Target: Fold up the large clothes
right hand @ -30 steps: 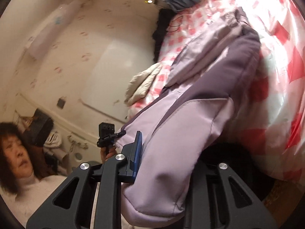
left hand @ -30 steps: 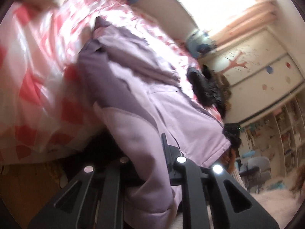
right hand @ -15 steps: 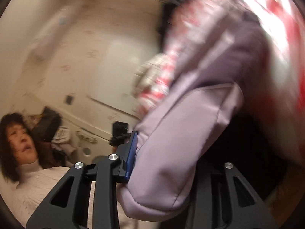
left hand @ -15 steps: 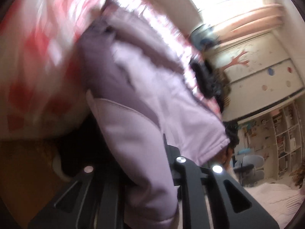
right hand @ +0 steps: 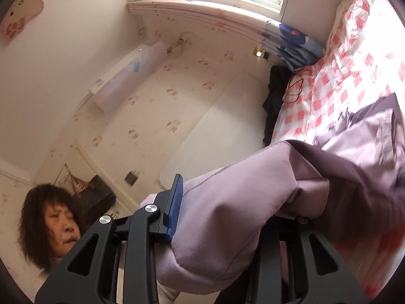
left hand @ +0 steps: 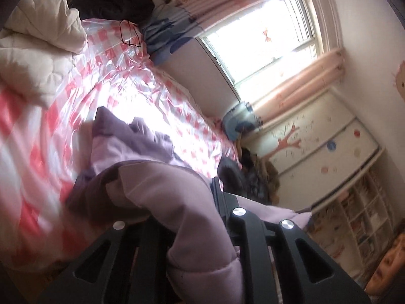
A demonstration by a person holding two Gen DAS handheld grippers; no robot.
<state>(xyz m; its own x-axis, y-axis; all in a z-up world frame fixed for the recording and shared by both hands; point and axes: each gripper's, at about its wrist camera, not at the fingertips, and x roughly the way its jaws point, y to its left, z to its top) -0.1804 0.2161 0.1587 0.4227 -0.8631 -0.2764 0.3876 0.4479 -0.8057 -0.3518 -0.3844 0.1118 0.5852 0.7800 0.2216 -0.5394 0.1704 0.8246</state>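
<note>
Both tools grip the lilac jacket (left hand: 182, 202) by its near edge — the left tool (left hand: 192, 230) pinching a thick padded roll of it, the right tool (right hand: 227, 217) clamped on another bunch, blue pad pressed into the cloth. From there the garment runs forward and away from her, its far part with the darker purple panels lying crumpled on the bed's pink checked cover (left hand: 157, 96) (glossy, like plastic). Neither hand looks nearer; the length lies straight ahead, so the lifted edge likely goes forward.
</note>
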